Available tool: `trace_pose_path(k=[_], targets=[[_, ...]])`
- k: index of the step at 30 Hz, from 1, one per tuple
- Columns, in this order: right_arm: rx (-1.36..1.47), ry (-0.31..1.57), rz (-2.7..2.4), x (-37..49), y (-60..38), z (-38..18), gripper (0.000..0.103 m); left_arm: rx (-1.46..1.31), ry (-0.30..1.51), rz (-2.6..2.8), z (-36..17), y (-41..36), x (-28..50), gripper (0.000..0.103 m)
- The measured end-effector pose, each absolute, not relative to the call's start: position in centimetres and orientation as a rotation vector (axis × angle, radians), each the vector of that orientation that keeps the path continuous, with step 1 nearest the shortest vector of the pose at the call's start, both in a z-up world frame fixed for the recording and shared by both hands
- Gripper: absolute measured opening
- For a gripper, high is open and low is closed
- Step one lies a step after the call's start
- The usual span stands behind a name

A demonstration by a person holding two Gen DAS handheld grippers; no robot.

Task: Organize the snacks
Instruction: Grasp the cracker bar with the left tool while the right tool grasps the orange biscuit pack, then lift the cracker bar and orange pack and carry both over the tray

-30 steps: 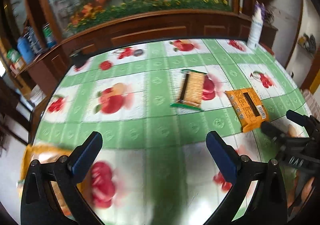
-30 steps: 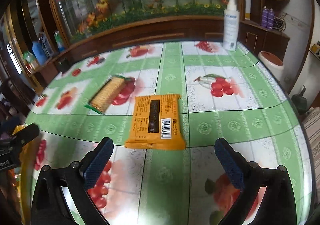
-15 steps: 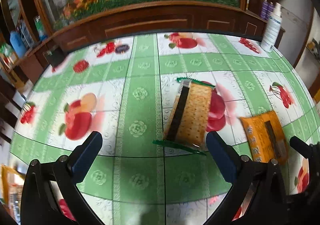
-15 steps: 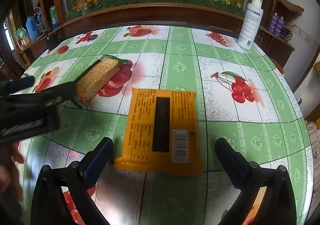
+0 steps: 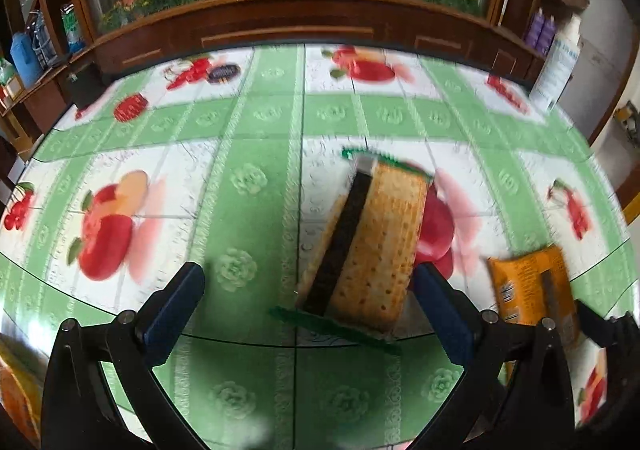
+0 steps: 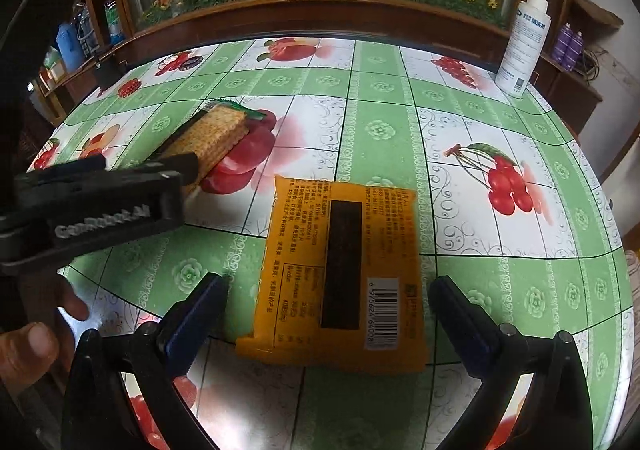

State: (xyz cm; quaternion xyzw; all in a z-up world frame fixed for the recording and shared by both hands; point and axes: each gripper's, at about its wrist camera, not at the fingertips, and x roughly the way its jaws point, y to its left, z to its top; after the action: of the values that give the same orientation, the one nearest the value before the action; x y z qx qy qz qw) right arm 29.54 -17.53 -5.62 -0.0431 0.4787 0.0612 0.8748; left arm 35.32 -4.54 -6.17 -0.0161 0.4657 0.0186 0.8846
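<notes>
Our left gripper [image 5: 308, 302] has its fingers spread wide, the cracker pack [image 5: 372, 246] lying between their tips on the surface [image 5: 248, 178]. Our right gripper [image 6: 330, 306] is likewise spread around the near end of the orange snack packet [image 6: 340, 270], just beside the crackers. We judge both are lining up to grasp; next, each must lower and close squarely. The left view is blurred, so contact is uncertain.

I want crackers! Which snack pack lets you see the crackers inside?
The green-edged cracker pack, clear so the tan crackers show, in front of the left claw. The orange pack hides its snack.
</notes>
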Motion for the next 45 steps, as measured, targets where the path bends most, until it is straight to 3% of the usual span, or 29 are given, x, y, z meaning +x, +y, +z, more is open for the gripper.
trace_pose_path(k=[3, 5, 7, 9, 11, 20, 32, 45], targets=[[-0.081, 0.994, 0.138, 29.4, -17.7, -5.5, 0.097, -0.014, 0.956, 0.013, -6.2, -5.2, 35.3, 0.103], [-0.072, 0.980, 0.138, 29.2, -17.8, -5.3, 0.083, -0.010, 0.956, -0.004, -6.2, -5.3, 35.3, 0.103], [-0.076, 0.963, 0.128, 28.9, -17.8, -5.1, 0.072, 0.003, 0.937, -0.021, -6.0, -5.4, 35.0, 0.093], [-0.069, 0.960, 0.135, 28.5, -18.0, -5.1, 0.072, 0.025, 0.910, -0.039, -5.7, -5.8, 34.6, 0.064], [-0.058, 0.958, 0.142, 28.0, -18.3, -5.0, 0.072, 0.053, 0.896, -0.046, -5.3, -6.4, 34.1, 0.048], [0.017, 0.953, 0.155, 23.2, -20.7, -4.5, 0.072, 0.084, 0.903, -0.136, -5.1, -6.8, 30.8, 0.046], [0.177, 0.915, 0.227, 13.6, -22.3, -3.9, 0.072, 0.101, 0.900, -0.179, -5.1, -5.0, 19.3, 0.046], [0.236, 0.843, 0.424, 9.9, -23.5, -1.9, 0.072, 0.021, 0.841, 0.011, -2.7, -3.5, 11.2, 0.046]])
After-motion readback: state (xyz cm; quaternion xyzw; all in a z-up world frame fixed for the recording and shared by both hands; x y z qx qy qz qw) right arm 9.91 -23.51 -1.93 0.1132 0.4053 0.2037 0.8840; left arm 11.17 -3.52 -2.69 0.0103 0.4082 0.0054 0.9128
